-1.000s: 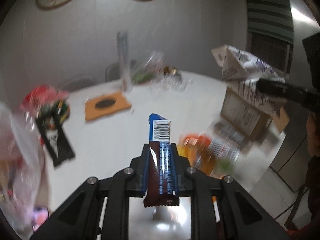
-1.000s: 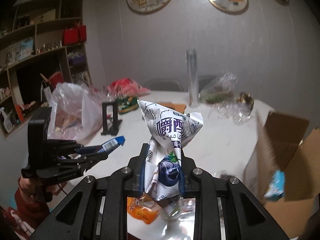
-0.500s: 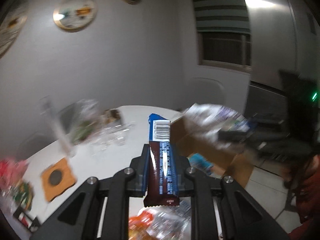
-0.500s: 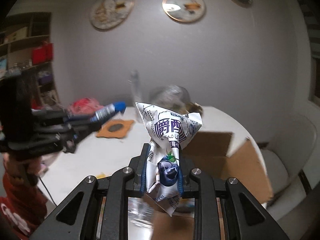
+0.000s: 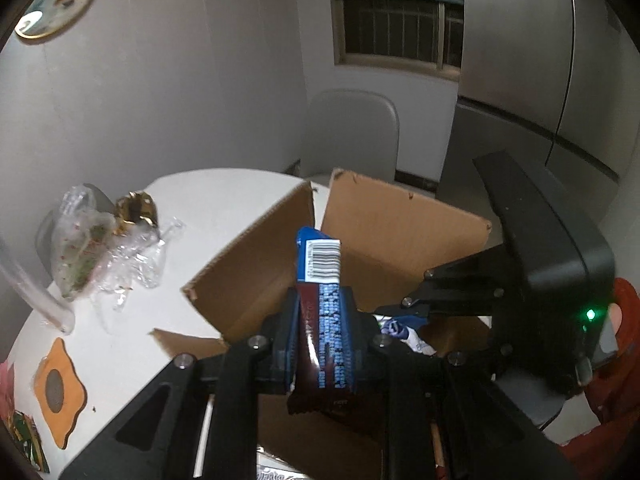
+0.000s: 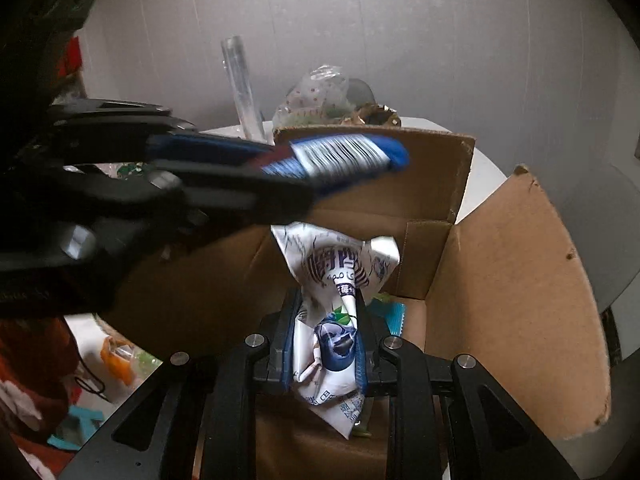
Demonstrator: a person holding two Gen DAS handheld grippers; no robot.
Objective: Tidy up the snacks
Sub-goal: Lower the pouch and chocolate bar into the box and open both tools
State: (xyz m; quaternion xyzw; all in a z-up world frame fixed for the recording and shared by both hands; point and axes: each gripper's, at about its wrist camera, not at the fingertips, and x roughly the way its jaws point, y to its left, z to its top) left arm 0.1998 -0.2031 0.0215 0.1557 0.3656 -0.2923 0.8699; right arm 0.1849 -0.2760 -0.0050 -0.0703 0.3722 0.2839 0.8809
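Observation:
My left gripper is shut on a blue and brown snack bar with a barcode end, held over the open cardboard box. My right gripper is shut on a white blueberry snack pouch, held low inside the same box. The right gripper shows in the left wrist view, reaching into the box from the right. The left gripper with its bar crosses the right wrist view above the box's far flap. A teal packet lies in the box.
The box stands on a white round table. Crumpled clear plastic bags and an orange coaster lie on the table to the left. A clear tube stands behind the box. An orange snack pack lies beside the box. A grey chair stands beyond.
Both grippers have swung from over the table to the cardboard box. The right gripper has dropped with the pouch into the box, and the left gripper now holds the bar above it.

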